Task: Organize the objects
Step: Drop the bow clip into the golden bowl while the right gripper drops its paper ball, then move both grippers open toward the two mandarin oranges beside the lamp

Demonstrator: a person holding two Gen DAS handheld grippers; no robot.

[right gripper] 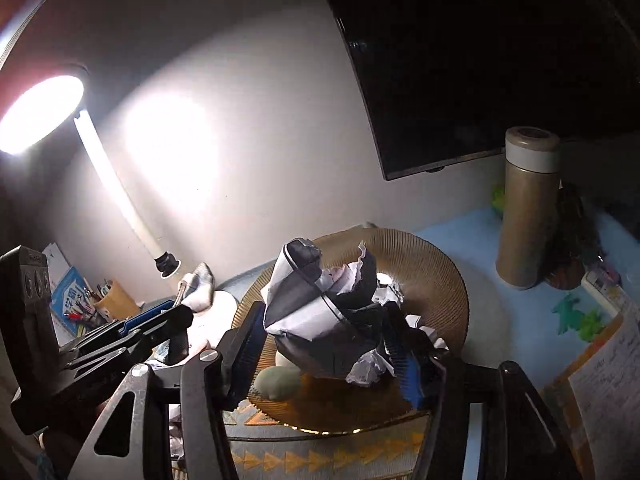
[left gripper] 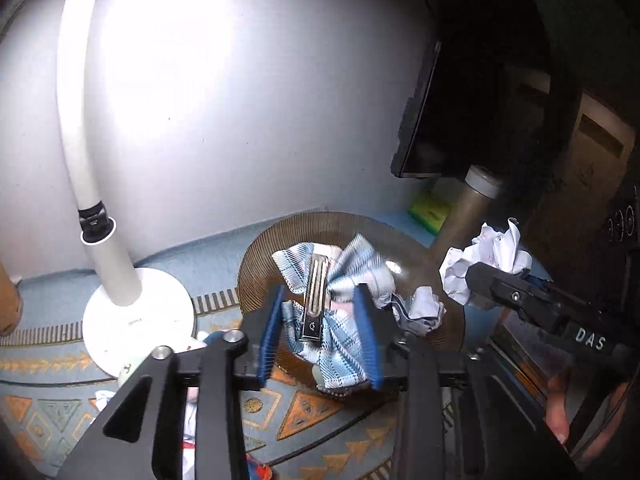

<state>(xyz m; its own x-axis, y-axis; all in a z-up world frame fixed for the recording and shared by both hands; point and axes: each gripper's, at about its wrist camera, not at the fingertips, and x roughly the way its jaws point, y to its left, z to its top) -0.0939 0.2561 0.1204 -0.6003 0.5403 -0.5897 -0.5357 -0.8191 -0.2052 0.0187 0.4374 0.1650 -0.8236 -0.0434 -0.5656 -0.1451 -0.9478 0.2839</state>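
Observation:
My left gripper (left gripper: 320,290) is shut on a blue-and-white plaid bow hair clip (left gripper: 344,276), whose metal bar (left gripper: 314,300) runs between the blue pads. It hangs above a ribbed brown glass plate (left gripper: 260,248). From the right wrist view the left gripper (right gripper: 180,308) sits left of the plate (right gripper: 440,276), the bow (right gripper: 200,284) sticking up from its tip. My right gripper (right gripper: 326,312) is shut on a big crumpled paper wad (right gripper: 316,304) over the plate; it appears again (left gripper: 472,276) with the wad (left gripper: 492,252). A smaller paper ball (left gripper: 420,308) lies on the plate.
A white desk lamp (left gripper: 136,320) stands left of the plate, a tan thermos (right gripper: 528,208) behind it on the right, under a dark monitor (right gripper: 480,60). A greenish egg-shaped object (right gripper: 278,380) rests on the plate. Pen cup (right gripper: 116,300) far left; written pages (right gripper: 604,384) right.

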